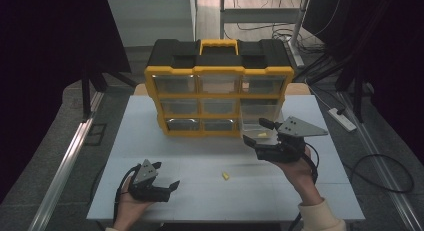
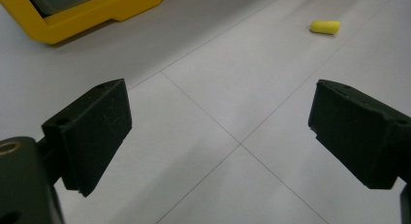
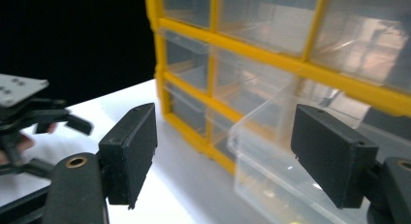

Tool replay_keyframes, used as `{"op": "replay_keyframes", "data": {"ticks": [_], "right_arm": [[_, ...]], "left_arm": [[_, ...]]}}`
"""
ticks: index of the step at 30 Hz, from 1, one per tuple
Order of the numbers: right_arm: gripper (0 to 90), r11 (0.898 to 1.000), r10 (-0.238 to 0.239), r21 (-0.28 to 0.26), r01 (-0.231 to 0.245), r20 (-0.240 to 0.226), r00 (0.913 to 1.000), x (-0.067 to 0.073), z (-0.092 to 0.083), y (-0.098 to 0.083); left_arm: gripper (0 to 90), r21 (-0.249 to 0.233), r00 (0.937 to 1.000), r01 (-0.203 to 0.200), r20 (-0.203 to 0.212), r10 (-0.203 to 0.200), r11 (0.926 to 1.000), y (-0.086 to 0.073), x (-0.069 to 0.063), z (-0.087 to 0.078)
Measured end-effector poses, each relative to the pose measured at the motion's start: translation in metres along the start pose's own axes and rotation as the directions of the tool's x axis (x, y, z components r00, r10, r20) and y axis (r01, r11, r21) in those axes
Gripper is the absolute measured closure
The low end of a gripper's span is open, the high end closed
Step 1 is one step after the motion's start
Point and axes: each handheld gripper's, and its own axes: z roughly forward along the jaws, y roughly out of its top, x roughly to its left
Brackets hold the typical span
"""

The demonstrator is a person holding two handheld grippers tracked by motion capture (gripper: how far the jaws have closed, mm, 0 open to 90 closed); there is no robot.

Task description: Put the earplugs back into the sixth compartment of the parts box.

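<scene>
A yellow and black organizer (image 1: 220,86) with clear drawers stands at the back of the white table (image 1: 150,146). Its bottom right drawer (image 1: 260,128) is pulled out, and a small yellow piece (image 1: 262,135) lies inside. Another small yellow piece (image 1: 225,176) lies loose on the table in front. My right gripper (image 1: 255,131) hovers open at the pulled-out drawer; in the right gripper view its jaws (image 3: 223,136) stand wide apart with nothing between them, facing the drawer (image 3: 271,156). My left gripper (image 1: 166,174) rests open near the front left, empty (image 2: 218,112), with the loose piece (image 2: 324,26) ahead of it.
The organizer's yellow base (image 2: 72,20) lies ahead and to the left in the left gripper view. A power strip (image 1: 342,118) and cables lie on the floor to the right of the table. The table's front edge runs just below both hands.
</scene>
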Motion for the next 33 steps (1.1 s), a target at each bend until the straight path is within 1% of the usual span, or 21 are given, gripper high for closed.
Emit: {"op": "replay_keyframes", "data": {"ticks": [3,7,10,12,15,17,21,23,28,31,33], "right_arm": [[25.3,1.0,-0.005,0.019,0.005,-0.015,0.9999,0.004,-0.002,-0.005],[25.7,0.999,0.022,0.029,-0.021,-0.04,0.999,0.006,-0.004,-0.012],[26.2,0.998,0.017,0.053,-0.014,-0.055,0.9983,0.009,-0.005,-0.017],[26.3,0.998,0.019,0.062,-0.015,-0.057,0.9982,0.009,-0.006,-0.02],[26.1,0.997,0.037,0.074,-0.032,-0.066,0.9971,0.007,-0.006,-0.025],[25.6,0.995,0.038,0.092,-0.031,-0.075,0.9965,0.008,-0.004,-0.027],[25.2,0.994,0.047,0.104,-0.036,-0.102,0.9937,0.01,0.0,-0.031],[25.0,0.992,0.04,0.122,-0.027,-0.103,0.9939,0.012,0.004,-0.032],[24.5,0.987,0.028,0.161,-0.007,-0.127,0.9916,0.018,0.012,-0.037],[23.9,0.982,0.031,0.188,-0.005,-0.135,0.9903,0.02,0.017,-0.041],[23.9,0.982,0.032,0.191,-0.005,-0.139,0.9898,0.02,0.018,-0.042]], "left_arm": [[8.1,0.0,1.0,0.001,0.002,-0.001,1.0,0.0,0.0,0.0],[8.1,0.0,1.0,0.001,0.002,-0.001,1.0,0.0,0.001,-0.001],[8.1,-0.006,1.0,0.005,-0.002,-0.005,1.0,0.0,0.001,-0.001],[8.1,-0.003,1.0,0.002,-0.003,-0.002,1.0,0.0,0.001,-0.001],[8.2,-0.001,1.0,0.001,0.0,-0.001,1.0,0.0,0.001,-0.001],[8.1,-0.002,1.0,0.001,0.0,-0.001,1.0,0.0,0.0,-0.001],[8.2,-0.003,1.0,0.002,-0.001,-0.002,1.0,0.0,0.001,-0.001],[8.2,-0.004,1.0,0.002,-0.001,-0.002,1.0,0.0,0.001,-0.001],[8.1,-0.002,1.0,0.001,0.0,-0.001,1.0,0.0,0.0,0.0],[8.2,-0.003,1.0,-0.002,-0.002,0.002,1.0,0.0,0.0,0.0],[8.3,-0.002,1.0,-0.005,-0.001,0.005,1.0,0.0,0.0,0.0]]}}
